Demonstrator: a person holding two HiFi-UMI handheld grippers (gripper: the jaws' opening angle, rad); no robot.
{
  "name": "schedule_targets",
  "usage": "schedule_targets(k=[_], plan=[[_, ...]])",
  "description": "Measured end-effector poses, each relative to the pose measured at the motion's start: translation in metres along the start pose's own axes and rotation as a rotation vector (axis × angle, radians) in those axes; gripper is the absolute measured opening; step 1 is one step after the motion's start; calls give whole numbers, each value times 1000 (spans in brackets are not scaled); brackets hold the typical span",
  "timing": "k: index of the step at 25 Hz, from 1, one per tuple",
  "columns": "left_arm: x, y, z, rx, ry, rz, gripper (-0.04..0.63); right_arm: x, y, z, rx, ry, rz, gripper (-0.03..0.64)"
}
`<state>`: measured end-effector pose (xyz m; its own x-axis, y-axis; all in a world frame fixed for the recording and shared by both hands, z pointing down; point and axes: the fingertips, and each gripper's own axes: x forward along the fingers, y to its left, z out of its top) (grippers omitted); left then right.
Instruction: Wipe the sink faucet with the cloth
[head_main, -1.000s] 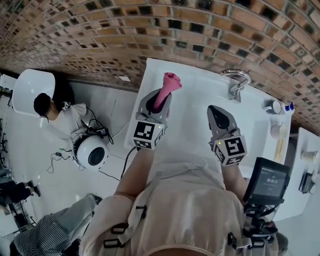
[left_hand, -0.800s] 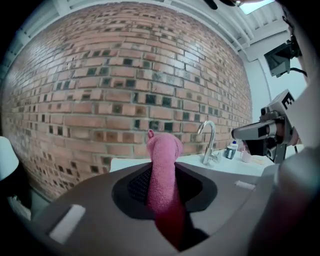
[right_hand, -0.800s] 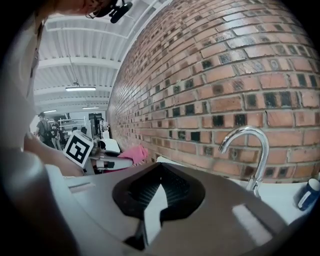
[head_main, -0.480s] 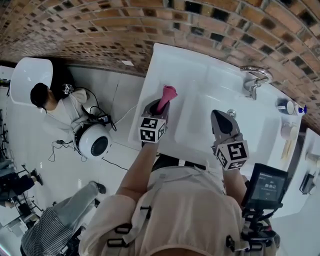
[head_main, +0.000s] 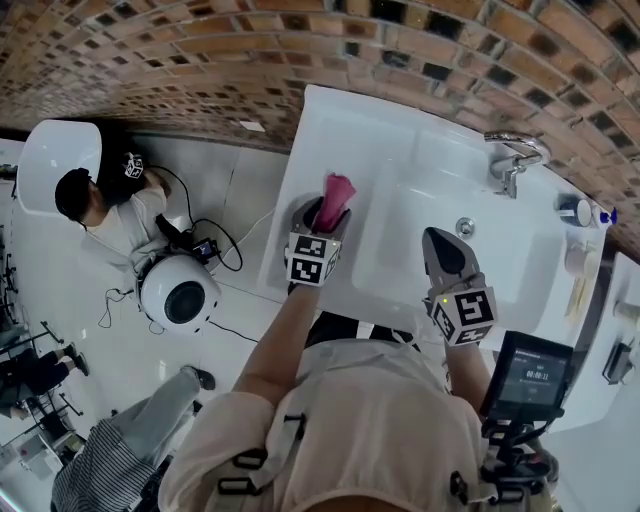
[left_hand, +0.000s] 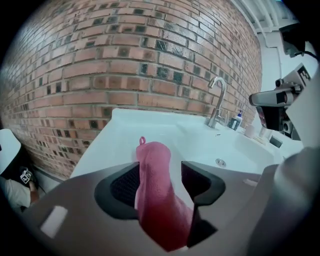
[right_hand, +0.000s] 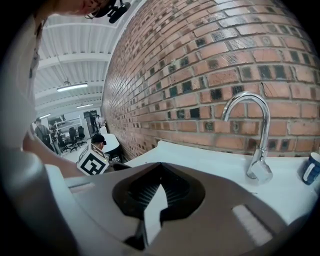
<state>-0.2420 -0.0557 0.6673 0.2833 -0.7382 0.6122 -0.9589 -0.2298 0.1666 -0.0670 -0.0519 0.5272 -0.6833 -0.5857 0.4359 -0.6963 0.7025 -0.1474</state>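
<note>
A pink cloth (head_main: 335, 195) stands upright between the jaws of my left gripper (head_main: 322, 215), low over the left rim of the white sink (head_main: 420, 130). In the left gripper view the cloth (left_hand: 157, 195) fills most of the gap of the left gripper (left_hand: 159, 167), and a slit shows beside the right pad. The jaws have just been opening around it. The chrome faucet (head_main: 512, 160) rises at the sink's back, far from both grippers. My right gripper (head_main: 443, 245) hangs over the basin's near edge, shut and empty, facing the faucet (right_hand: 257, 135).
The drain (head_main: 465, 227) lies in the basin. Small bottles and cups (head_main: 578, 213) stand right of the faucet. A brick wall backs the sink. A person (head_main: 100, 215) sits on the floor at left by a round white device (head_main: 180, 300). A small screen (head_main: 530, 375) hangs at my right.
Both grippers have sunk toward the sink, the left one far more, bringing the pink cloth down to the sink's left rim. The left jaws stand wider than before.
</note>
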Motion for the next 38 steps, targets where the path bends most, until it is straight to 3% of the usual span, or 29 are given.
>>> schedule_targets(k=[4, 8, 14, 21, 26, 38], plan=[[-22, -2, 33, 12, -90, 2, 235, -2, 8, 13, -12, -28, 3, -9], [-57, -3, 99, 43, -262, -9, 234, -6, 16, 44, -50, -90, -1, -9], [-119, -34, 197, 152, -509, -67, 224, -24, 23, 97, -127, -206, -25, -9], [-185, -90, 260, 307, -702, -181, 82, -48, 30, 137, -192, -312, -61, -9], [-193, -112, 266, 334, -739, -230, 4, -62, 31, 145, -221, -345, -76, -9], [-181, -126, 252, 321, -701, -286, 3, -72, 39, 151, -272, -376, -76, -9]])
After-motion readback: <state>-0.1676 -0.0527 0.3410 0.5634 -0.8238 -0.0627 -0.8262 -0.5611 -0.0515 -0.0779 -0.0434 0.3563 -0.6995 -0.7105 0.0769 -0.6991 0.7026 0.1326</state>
